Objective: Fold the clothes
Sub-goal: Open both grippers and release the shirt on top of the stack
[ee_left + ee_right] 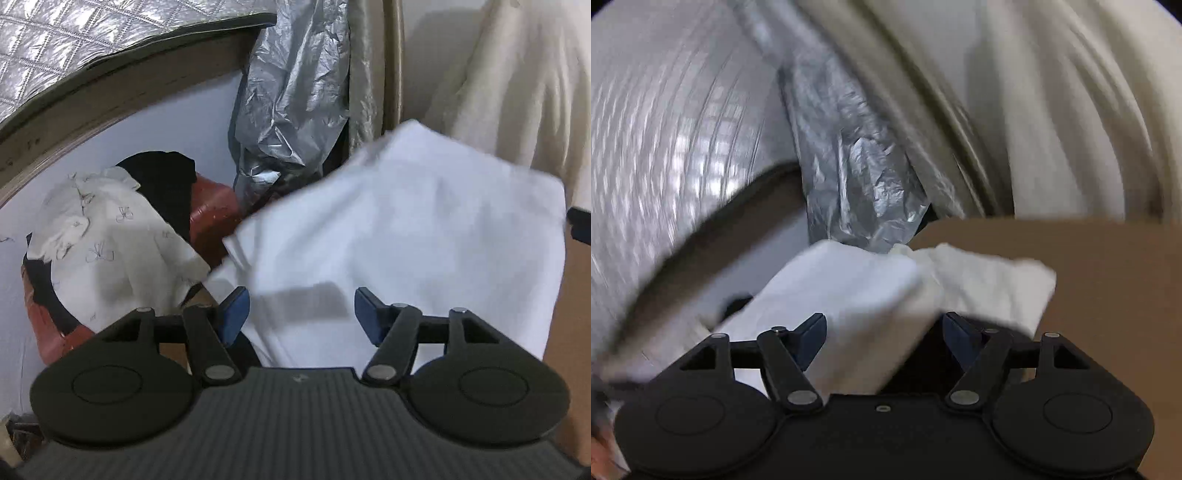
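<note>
A white folded garment (406,236) lies on a brown tabletop (576,295), right in front of my left gripper (301,314). The blue pads (234,314) stand wide apart, and the cloth's near edge runs between and below them without being pinched. In the right wrist view the same white garment (871,295) is a thick folded bundle. Its near end sits between the spread fingers of my right gripper (884,338), which is open. This view is blurred by motion.
A red basket (210,221) at the left holds a white patterned garment (110,243) and a black one (166,184). A crumpled silver plastic bag (288,110) hangs behind, beside a cream curtain (517,92) and a quilted silver cover (74,55).
</note>
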{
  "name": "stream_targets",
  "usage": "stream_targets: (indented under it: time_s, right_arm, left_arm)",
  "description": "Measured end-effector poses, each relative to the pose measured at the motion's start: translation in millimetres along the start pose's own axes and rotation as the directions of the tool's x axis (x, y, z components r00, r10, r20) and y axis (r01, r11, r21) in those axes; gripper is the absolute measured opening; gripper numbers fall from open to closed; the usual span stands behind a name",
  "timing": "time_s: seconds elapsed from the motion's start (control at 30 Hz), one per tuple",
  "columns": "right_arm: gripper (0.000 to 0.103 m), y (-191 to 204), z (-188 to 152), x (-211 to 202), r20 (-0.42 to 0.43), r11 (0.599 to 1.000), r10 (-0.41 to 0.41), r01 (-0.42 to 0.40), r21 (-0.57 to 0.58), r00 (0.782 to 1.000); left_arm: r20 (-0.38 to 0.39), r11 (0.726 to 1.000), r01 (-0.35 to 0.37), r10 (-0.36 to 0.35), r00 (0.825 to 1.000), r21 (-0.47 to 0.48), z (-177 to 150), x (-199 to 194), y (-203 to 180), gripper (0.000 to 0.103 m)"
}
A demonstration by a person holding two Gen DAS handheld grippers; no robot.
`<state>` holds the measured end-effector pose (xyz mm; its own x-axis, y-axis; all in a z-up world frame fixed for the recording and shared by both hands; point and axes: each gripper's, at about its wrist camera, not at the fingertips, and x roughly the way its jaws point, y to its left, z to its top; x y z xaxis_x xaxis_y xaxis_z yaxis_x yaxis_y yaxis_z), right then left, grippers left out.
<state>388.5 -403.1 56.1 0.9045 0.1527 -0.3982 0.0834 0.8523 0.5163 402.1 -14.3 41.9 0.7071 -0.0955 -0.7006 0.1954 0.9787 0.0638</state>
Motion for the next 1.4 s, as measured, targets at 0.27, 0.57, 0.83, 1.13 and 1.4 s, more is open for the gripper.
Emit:
stream_targets:
  time_s: [0.27, 0.57, 0.83, 1.13, 1.4]
  right_arm:
    - [0.075, -14, -43, -22, 0.115, 0.977, 0.119, -0.137, 0.162, 0.986]
    - [0.010, 62, -16, 32, 0.111, 0.991, -0.032, 0.046, -0.127, 0.993]
    - [0.055, 48, -39, -21, 0.048, 0.945, -0.253, 0.257, -0.203, 0.966]
    - [0.058, 59, -78, -122, 0.007, 0.920, -0.286, 0.277, -0.276, 0.958]
    - [0.088, 84, -89, -204, 0.051, 0.940, -0.109, 0.120, -0.318, 0.993]
  left_arm:
    - [0.025, 0.973, 0.193, -0.191, 0.981, -0.125, -44, -23, -20, 0.064]
    - [-0.042, 0.895, 0.153, -0.187, 0.981, -0.419, -77, -19, -27, 0.063]
    - [-0.033, 0.907, 0.160, -0.187, 0.982, -0.391, -116, -58, -39, 0.073]
    - [-0.036, 0.941, 0.157, -0.176, 0.984, -0.299, -132, -101, -62, 0.080]
    - [0.020, 0.975, 0.148, -0.147, 0.989, -0.167, -148, -165, -83, 0.096]
